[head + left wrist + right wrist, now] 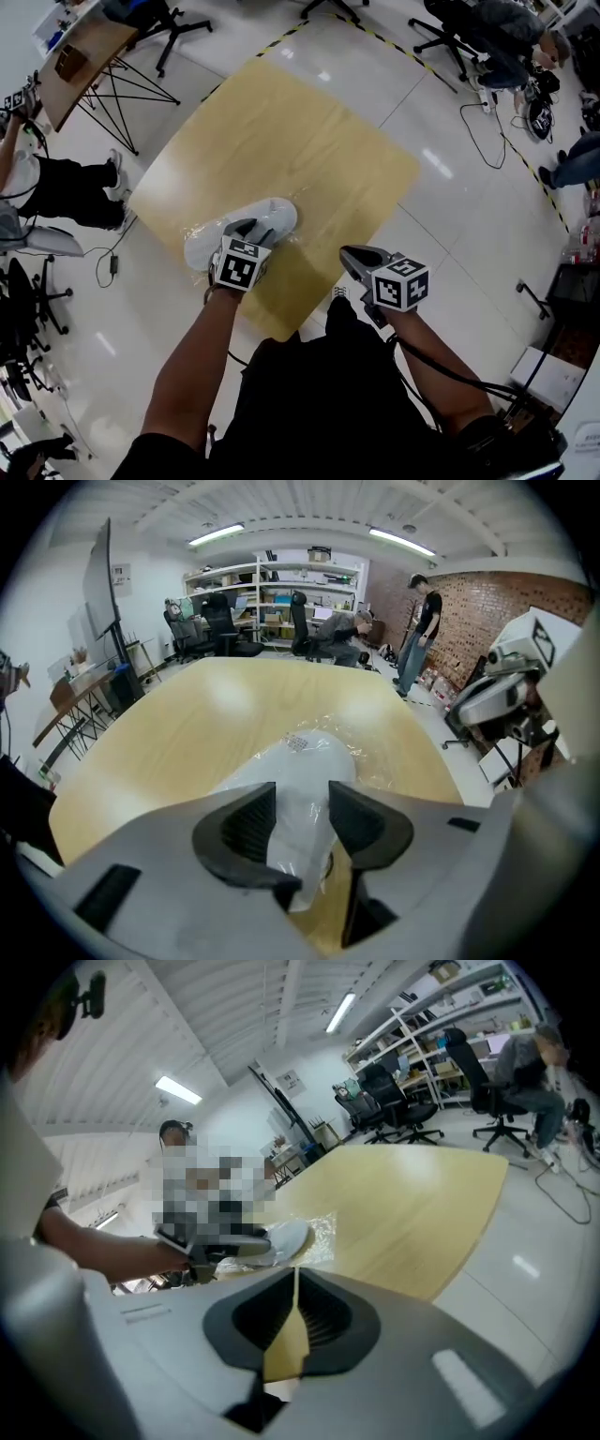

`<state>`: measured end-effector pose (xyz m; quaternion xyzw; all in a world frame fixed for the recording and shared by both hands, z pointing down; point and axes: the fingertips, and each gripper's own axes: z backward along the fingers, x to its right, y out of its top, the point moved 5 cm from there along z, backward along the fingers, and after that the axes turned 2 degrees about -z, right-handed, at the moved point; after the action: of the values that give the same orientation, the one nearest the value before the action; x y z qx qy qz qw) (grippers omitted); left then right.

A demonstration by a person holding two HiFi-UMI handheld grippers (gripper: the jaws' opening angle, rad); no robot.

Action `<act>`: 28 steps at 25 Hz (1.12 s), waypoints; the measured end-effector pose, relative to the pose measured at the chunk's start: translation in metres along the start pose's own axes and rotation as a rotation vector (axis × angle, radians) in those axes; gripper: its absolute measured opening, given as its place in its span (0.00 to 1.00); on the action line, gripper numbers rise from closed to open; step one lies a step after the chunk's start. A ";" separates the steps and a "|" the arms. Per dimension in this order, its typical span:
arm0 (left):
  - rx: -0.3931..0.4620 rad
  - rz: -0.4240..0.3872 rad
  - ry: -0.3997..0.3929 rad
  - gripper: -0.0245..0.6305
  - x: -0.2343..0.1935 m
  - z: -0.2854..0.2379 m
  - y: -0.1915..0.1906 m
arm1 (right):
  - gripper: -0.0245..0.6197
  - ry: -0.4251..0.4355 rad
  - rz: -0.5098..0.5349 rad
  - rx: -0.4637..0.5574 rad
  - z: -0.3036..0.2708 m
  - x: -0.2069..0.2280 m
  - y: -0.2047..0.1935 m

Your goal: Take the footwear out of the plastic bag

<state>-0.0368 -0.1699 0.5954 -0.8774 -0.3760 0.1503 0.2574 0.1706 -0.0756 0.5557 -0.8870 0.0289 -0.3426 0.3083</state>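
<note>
The shoe (273, 219) lies in its clear plastic bag (201, 248) near the 7 o'clock corner of the yellow bench (309, 141). In the head view its long axis runs from about 8 o'clock to 2 o'clock.

The left tongs (250, 228) are much the nearer pair. They sit right over the near half of the shoe and point down along it toward 1 o'clock.

In the left gripper view, the left tongs (302, 810) are spread wide, with the bagged shoe (302, 761) running straight up between the two pads toward 12 o'clock. Loose film (380, 772) wrinkles out at 2 o'clock. The pads flank the white bundle closely on both sides. They do not look to be pressing it, so I judge the tongs released, astride the shoe, not gripping it. Whether film or shoe would be caught first I cannot tell.

The right tongs (355, 255) hang off the bench's near edge, well apart from the bag, which lies at about 10 o'clock from them. In the right gripper view, the right tongs (295, 1309) are clenched pad to pad with nothing between them. The shoe (284, 1237) shows beyond them at 11 o'clock.

The shoe is not out of the bag yet. The coming move likely turns on the left pair closing on the end it straddles.
</note>
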 end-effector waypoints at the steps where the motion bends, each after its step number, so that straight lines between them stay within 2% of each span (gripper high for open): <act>1: 0.001 0.014 0.003 0.32 0.000 0.007 -0.010 | 0.09 0.006 -0.017 -0.021 -0.011 0.002 -0.003; 3: -0.001 0.030 0.000 0.31 0.000 0.017 -0.027 | 0.21 0.019 -0.036 -0.072 -0.034 0.001 -0.007; 5: 0.008 0.029 -0.011 0.30 0.000 0.023 -0.038 | 0.29 0.027 0.009 -0.127 -0.057 -0.007 -0.009; 6: 0.015 0.022 -0.018 0.30 0.001 0.025 -0.042 | 0.32 0.023 0.096 -0.157 -0.066 -0.015 -0.009; 7: 0.020 0.014 -0.024 0.30 0.002 0.025 -0.045 | 0.35 0.010 0.239 -0.193 -0.073 -0.023 -0.010; 10: 0.020 0.001 -0.041 0.30 0.003 0.025 -0.047 | 0.36 -0.028 0.743 -0.314 -0.091 -0.045 -0.020; 11: 0.016 0.002 -0.046 0.29 0.002 0.025 -0.047 | 0.35 -0.031 0.846 -0.348 -0.097 -0.048 -0.024; 12: 0.012 0.004 -0.051 0.29 0.000 0.025 -0.047 | 0.33 -0.029 0.905 -0.380 -0.103 -0.049 -0.028; 14: 0.006 0.010 -0.056 0.28 -0.004 0.025 -0.046 | 0.26 -0.019 0.934 -0.428 -0.113 -0.048 -0.033; 15: 0.005 0.014 -0.058 0.27 -0.005 0.025 -0.046 | 0.21 -0.015 0.921 -0.438 -0.115 -0.047 -0.034; 18: 0.011 0.019 -0.069 0.25 -0.006 0.026 -0.047 | 0.14 -0.008 0.842 -0.422 -0.112 -0.046 -0.036; 22: 0.011 -0.015 -0.090 0.24 -0.001 0.026 -0.048 | 0.14 0.012 0.788 -0.380 -0.098 -0.046 -0.043; 26: 0.024 -0.038 -0.101 0.24 0.000 0.026 -0.046 | 0.18 0.016 0.868 -0.381 -0.086 -0.044 -0.051; 28: 0.020 -0.038 -0.109 0.22 0.001 0.026 -0.046 | 0.15 0.008 0.897 -0.380 -0.081 -0.039 -0.053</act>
<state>-0.0755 -0.1334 0.5998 -0.8581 -0.4045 0.1965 0.2480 0.0817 -0.0647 0.6092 -0.8263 0.4717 -0.1678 0.2580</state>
